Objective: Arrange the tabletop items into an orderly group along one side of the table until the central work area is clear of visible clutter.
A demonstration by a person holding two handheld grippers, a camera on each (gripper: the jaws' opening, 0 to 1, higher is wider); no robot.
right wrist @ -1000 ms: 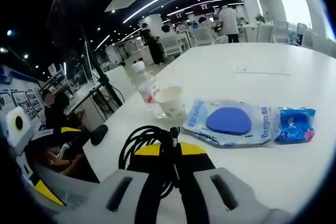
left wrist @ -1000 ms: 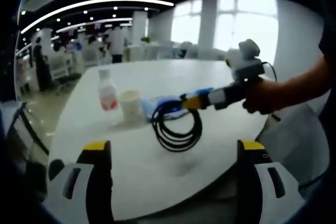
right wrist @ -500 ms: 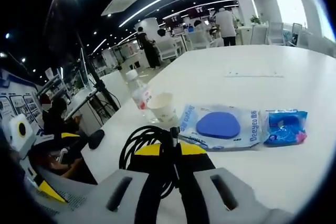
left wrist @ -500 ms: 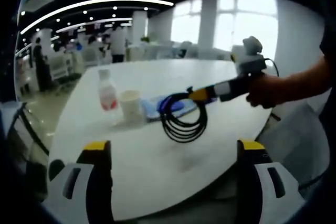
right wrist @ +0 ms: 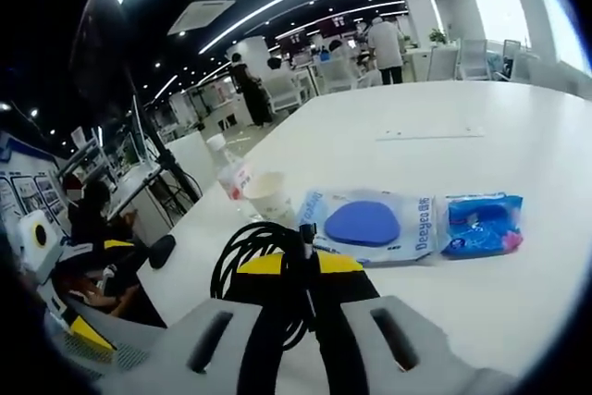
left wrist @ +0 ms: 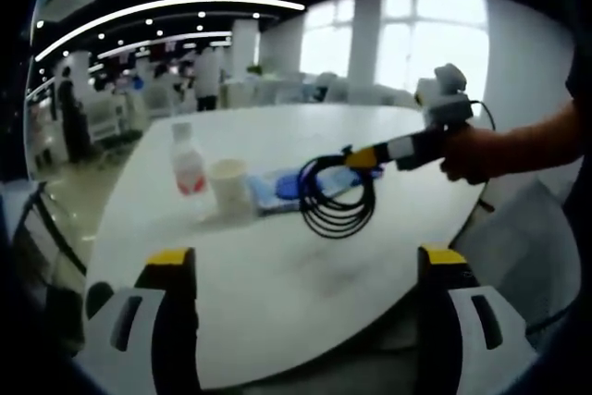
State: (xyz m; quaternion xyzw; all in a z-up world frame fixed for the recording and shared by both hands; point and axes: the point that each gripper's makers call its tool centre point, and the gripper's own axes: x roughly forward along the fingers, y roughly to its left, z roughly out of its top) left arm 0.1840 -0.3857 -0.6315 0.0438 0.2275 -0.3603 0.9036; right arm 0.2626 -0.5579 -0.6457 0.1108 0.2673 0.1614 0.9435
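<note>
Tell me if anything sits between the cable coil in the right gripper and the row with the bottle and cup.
Nothing visible does. The right gripper holds the black cable coil above the table, just in front of the paper cup, wipes pack and small blue packet; the bottle stands beyond the cup.

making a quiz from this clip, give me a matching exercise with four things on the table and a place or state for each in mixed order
Things:
1. coiled black cable
2. clear plastic bottle with red label
3. white paper cup
4. small bright blue packet

Places or states:
A. lies flat at the far end of the row, beside the white pouch with the blue oval
B. hangs from the shut right gripper
C. stands upright at the end of the row near the table edge
D. stands between the bottle and the pouch

Pairs: 1-B, 2-C, 3-D, 4-A
</note>
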